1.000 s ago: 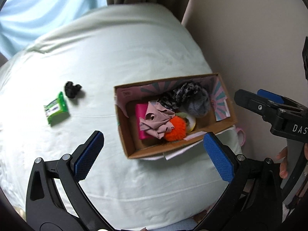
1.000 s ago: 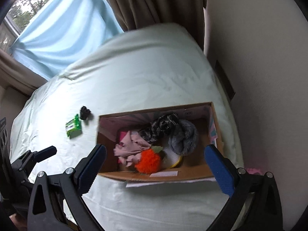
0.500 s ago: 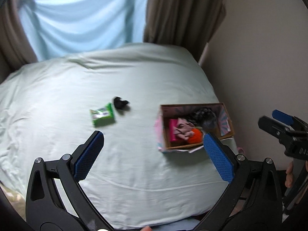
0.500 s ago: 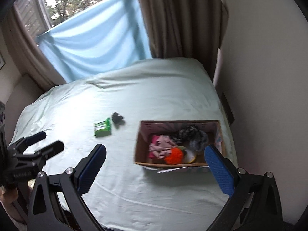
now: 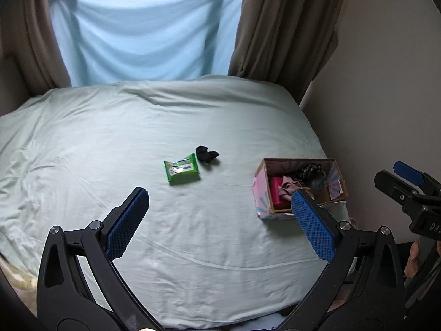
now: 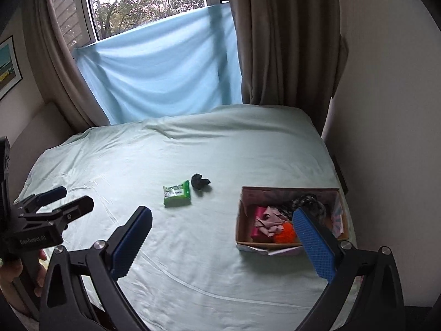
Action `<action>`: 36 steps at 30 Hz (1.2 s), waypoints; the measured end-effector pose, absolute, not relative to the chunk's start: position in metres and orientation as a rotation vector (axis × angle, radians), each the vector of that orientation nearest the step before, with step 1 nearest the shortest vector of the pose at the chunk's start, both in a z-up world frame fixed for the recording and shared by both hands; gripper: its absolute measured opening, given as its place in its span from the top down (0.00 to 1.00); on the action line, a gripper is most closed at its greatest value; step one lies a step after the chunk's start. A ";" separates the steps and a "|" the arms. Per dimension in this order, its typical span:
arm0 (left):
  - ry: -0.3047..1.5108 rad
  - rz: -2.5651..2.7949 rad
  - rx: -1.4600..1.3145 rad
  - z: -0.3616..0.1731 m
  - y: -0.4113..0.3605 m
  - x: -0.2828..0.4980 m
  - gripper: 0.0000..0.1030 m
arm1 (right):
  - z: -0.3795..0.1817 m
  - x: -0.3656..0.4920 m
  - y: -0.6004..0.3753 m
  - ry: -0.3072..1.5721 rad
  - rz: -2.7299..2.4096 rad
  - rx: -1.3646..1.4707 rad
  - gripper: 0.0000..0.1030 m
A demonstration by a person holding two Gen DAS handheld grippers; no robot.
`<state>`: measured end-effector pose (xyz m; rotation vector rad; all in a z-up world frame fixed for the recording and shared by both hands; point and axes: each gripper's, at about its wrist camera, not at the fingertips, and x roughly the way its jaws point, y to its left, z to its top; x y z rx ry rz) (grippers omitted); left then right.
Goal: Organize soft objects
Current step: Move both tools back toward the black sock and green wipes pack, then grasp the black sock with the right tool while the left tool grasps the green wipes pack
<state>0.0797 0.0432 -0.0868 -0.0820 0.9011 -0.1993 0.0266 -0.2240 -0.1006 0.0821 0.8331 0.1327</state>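
Observation:
A cardboard box [image 5: 264, 207] [image 6: 240, 231] sits at the bed's right edge, holding pink cloth [image 6: 266, 222], an orange pom-pom [image 6: 285, 231], a grey knit item [image 5: 317, 180] and a dark patterned cloth [image 6: 301, 201]. A green wipes packet [image 5: 182, 171] [image 6: 176, 193] and a small black cloth [image 5: 206, 154] [image 6: 200, 182] lie mid-bed. My left gripper [image 5: 220, 222] is open and empty, held back above the bed's near edge. My right gripper [image 6: 220, 241] is open and empty, also held back.
The bed [image 5: 137, 127] has a pale green sheet. A blue cloth [image 6: 165, 71] hangs over the window behind, with brown curtains [image 6: 286, 38] and a wall on the right. The left gripper shows in the right wrist view [image 6: 55, 201].
Both grippers have pulled back and up from the box, so the whole bed and window come into view. Nothing on the bed has moved.

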 end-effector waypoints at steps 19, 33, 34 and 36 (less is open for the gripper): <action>1.028 -0.347 0.118 -0.204 0.117 0.226 0.00 | -0.203 0.174 -0.122 0.935 0.163 0.260 0.01; 1.111 -0.496 0.308 -0.365 0.080 0.337 0.02 | -0.348 0.289 -0.112 1.060 0.109 0.282 0.02; 1.116 -0.505 0.327 -0.378 0.074 0.341 0.02 | -0.359 0.296 -0.112 1.067 0.111 0.282 0.02; 1.117 -0.527 0.357 -0.400 0.065 0.349 0.02 | -0.378 0.307 -0.113 1.074 0.120 0.289 0.05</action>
